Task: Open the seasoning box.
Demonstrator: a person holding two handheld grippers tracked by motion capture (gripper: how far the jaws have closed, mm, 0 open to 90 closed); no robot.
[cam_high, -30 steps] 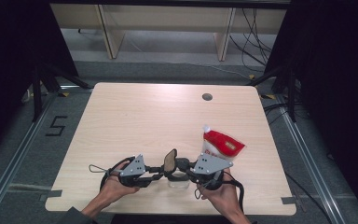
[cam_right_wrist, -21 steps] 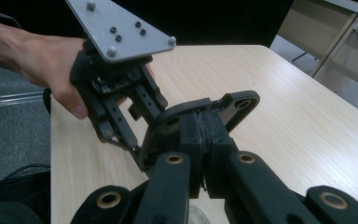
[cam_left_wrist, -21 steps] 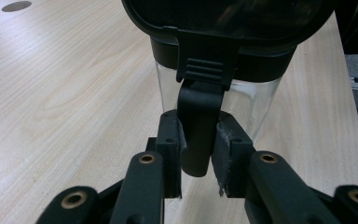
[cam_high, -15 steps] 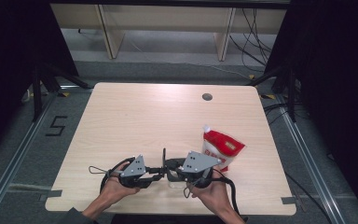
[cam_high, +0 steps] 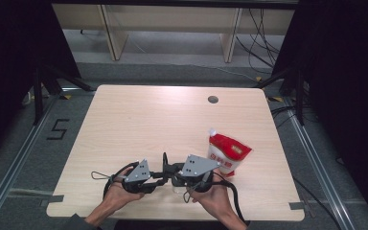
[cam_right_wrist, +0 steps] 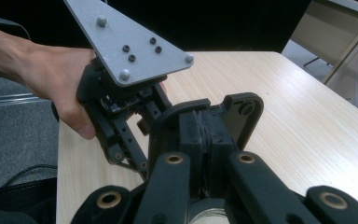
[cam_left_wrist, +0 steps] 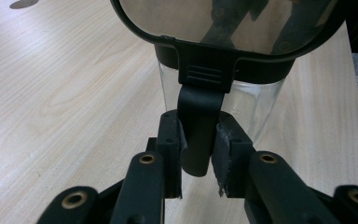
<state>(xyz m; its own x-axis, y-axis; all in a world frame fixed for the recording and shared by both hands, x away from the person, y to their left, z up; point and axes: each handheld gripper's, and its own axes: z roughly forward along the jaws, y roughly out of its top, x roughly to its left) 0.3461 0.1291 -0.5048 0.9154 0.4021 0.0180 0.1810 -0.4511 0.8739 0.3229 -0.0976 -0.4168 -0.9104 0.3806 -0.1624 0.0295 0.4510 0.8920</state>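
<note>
Near the tabletop's point(cam_high: 139, 120) front edge, the left tool point(cam_left_wrist: 200, 154) clenched the black handle point(cam_left_wrist: 196, 135) of a clear glass jar point(cam_left_wrist: 256, 105). The right tool point(cam_right_wrist: 204, 135) was clamped on the jar's hinged lid point(cam_right_wrist: 240, 112). A red-and-white pouch point(cam_high: 227, 152) lay just beside them.

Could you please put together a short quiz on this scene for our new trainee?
1. True or false: the pouch is held in the right tongs.
2. What do the left tongs clamp? A) the jar's black handle B) the pouch C) a cable
3. Which tongs are shut on the lid?

Key: 1 false, it lies on the table beside them; 2 A; 3 the right tongs.
</note>
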